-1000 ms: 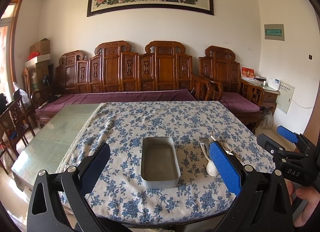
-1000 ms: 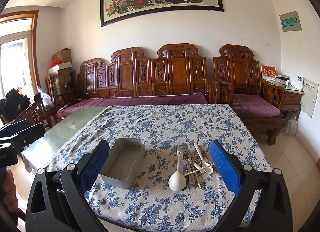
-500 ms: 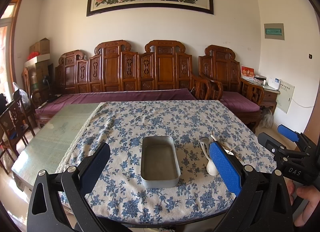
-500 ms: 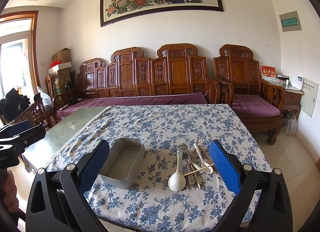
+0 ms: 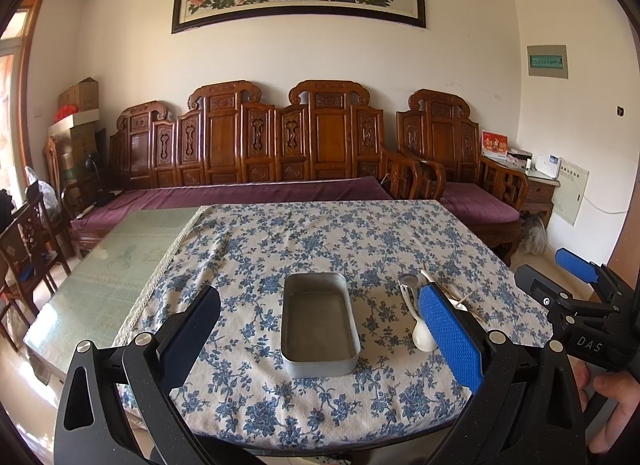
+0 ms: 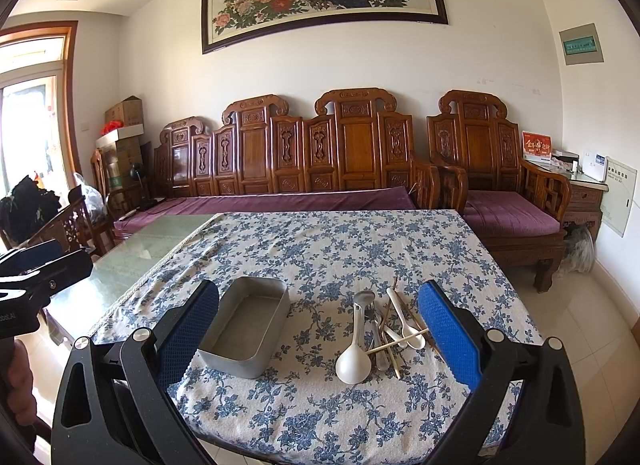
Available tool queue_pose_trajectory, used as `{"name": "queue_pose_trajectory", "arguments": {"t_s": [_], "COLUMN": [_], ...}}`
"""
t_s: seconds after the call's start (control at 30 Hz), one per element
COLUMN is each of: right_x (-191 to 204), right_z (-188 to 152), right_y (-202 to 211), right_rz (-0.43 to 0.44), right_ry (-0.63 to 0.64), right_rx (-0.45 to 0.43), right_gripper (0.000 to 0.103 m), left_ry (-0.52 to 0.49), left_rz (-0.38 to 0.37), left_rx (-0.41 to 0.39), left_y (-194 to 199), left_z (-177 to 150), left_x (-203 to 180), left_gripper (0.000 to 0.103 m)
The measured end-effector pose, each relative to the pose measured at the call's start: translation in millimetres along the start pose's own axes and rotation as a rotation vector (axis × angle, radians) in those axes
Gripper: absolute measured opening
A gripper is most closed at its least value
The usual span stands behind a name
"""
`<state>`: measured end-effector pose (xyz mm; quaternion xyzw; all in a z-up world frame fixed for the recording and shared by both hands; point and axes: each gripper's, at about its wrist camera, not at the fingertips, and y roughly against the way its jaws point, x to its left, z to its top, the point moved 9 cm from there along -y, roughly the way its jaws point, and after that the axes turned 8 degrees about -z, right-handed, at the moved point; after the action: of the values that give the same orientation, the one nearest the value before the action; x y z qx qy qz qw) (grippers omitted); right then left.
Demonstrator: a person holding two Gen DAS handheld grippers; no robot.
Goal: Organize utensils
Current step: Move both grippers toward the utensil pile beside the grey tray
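Almost nothing has changed over the last second: both views sit where they did, apart from a slight drift in the left one, and the tin and utensils lie exactly as before. My reading is that the sorting has not begun and the person is lining up for a first pick.

The left gripper (image 5: 318, 335) hangs wide open and empty above the near edge of the counter (image 5: 304, 417), its jaws framing the tin (image 5: 319, 323), touching nothing. The right gripper (image 6: 318, 339) is likewise spread wide and holds nothing, clear of the cloth.

The tin is empty and sits near the front, left of the pile. The utensils (image 6: 384, 333) lie in a loose heap just right of it: a large white spoon (image 6: 354, 361) nearest, a smaller white spoon (image 6: 406, 323) to its right, chopsticks (image 6: 396, 341) crossing over metal pieces too tangled to name. The pile falls between the right gripper's jaws, so that side seems best placed to start.
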<state>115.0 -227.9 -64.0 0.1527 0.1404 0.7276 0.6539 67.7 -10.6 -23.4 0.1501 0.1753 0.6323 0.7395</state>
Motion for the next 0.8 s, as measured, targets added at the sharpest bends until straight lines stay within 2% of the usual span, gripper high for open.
{"name": "queue_pose_trajectory", "arguments": {"t_s": [0.2,0.4,0.8], "right_x": [-1.4,-9.8,-50.5], "right_z": [6.4,-4.3,-26.5], "right_y": [5.5,-8.9,-74.7], "right_rz": [-0.003,-0.013,-0.06], "right_ry": [0.001,0.001,-0.005], "right_rx": [0.01,0.04,0.101], "right_gripper": [0.1,0.1,0.1], "left_ry": [0.001,0.004,-0.017], "left_rz": [-0.005,-0.016,-0.079], "left_rx": [0.015,0.072,0.18], "left_y": [-4.8,-26.3,-90.3], "left_z": [-1.4,-15.9,-43.6], "left_x": [-0.4,3.2,-7.4], "left_gripper": [0.096,0.097,0.096]}}
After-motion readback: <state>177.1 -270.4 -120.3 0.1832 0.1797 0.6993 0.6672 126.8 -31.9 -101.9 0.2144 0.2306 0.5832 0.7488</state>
